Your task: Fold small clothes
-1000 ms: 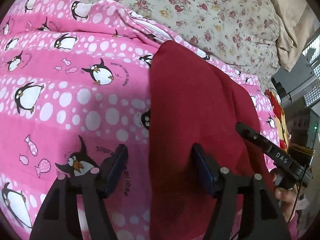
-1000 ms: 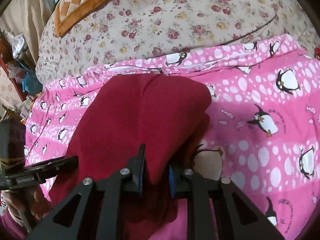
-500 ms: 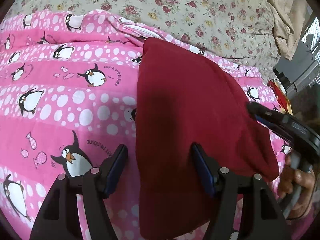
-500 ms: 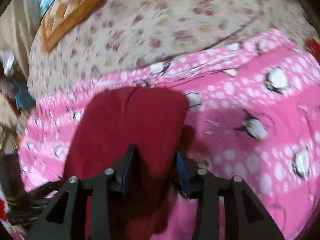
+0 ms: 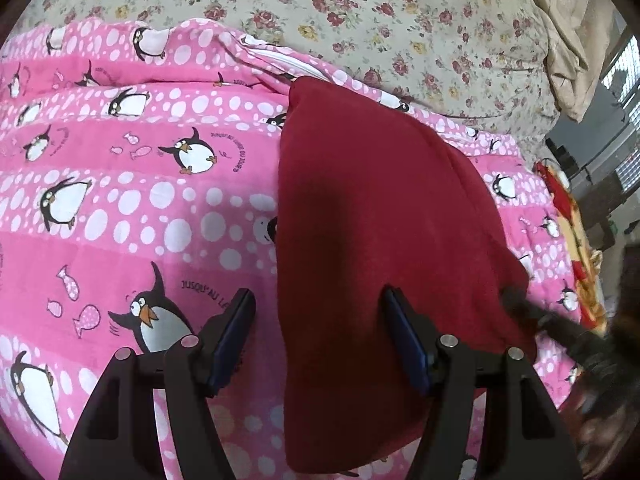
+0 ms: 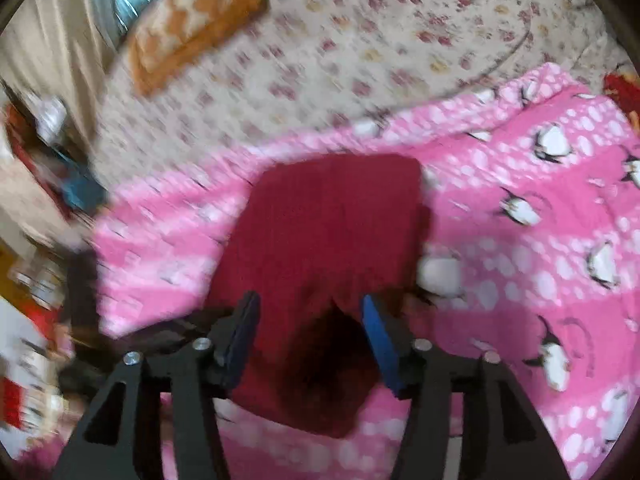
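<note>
The red cloth [image 5: 384, 248] on the blanket [image 5: 120, 208] looks soft, light and limp, probably best pinched at a near corner; both hand-held grippers, left [image 5: 320, 340] and right [image 6: 308, 340], stand apart, empty.

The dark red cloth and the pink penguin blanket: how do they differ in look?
The dark red cloth is plain, while the pink penguin blanket carries white dots and penguins. The cloth is smaller and lies on top; the blanket spreads wide beneath it. Both are soft fabric and lie on the bed.

Soft daylight; motion-blurred right view, fisheye-warped edges
</note>
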